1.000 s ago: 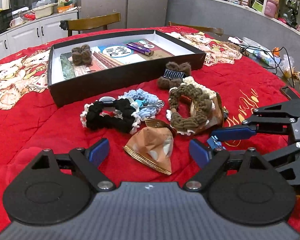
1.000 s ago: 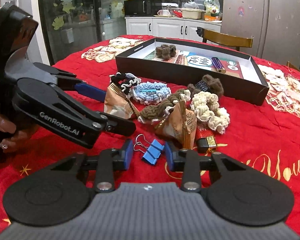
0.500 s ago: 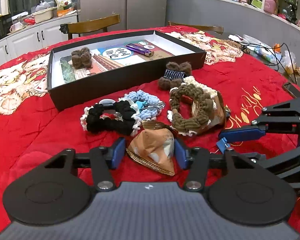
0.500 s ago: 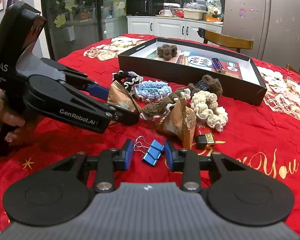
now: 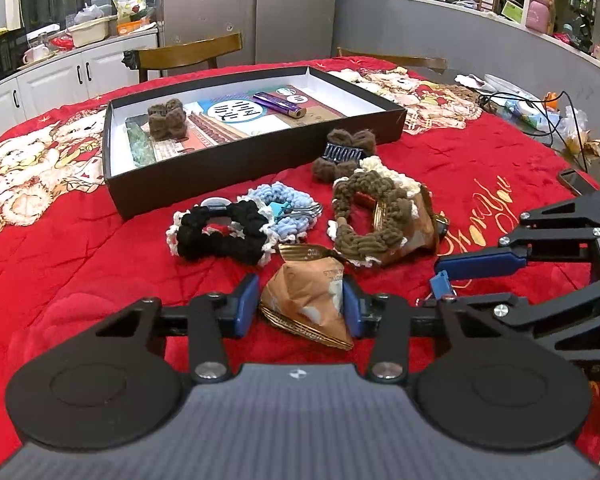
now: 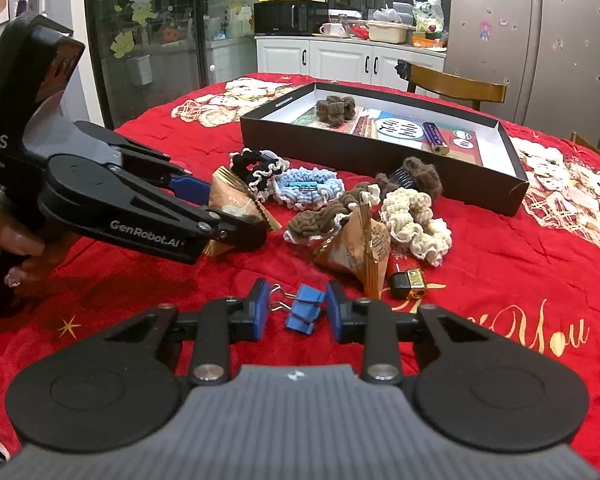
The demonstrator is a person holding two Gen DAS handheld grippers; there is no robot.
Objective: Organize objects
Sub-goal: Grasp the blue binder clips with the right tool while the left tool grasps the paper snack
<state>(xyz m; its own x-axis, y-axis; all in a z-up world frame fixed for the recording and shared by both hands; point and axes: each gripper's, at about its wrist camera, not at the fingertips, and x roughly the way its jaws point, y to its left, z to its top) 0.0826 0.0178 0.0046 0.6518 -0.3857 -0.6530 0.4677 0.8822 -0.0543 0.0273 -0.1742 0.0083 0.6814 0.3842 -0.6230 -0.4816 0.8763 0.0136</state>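
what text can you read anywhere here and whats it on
"GenRobot.AI": white letters along the arm of the left gripper, in the right wrist view.
"AS": end of a cut-off word on that gripper's grey body.
"You": gold script on the red tablecloth.
Print on the brown triangular packets, the round label on the card in the black box and the purple lighter: too small or blurred to read.

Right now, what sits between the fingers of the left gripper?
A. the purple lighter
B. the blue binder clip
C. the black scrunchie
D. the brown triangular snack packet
D: in the left wrist view the left gripper has its blue pads at both sides of the brown triangular snack packet, having just been closing around it.
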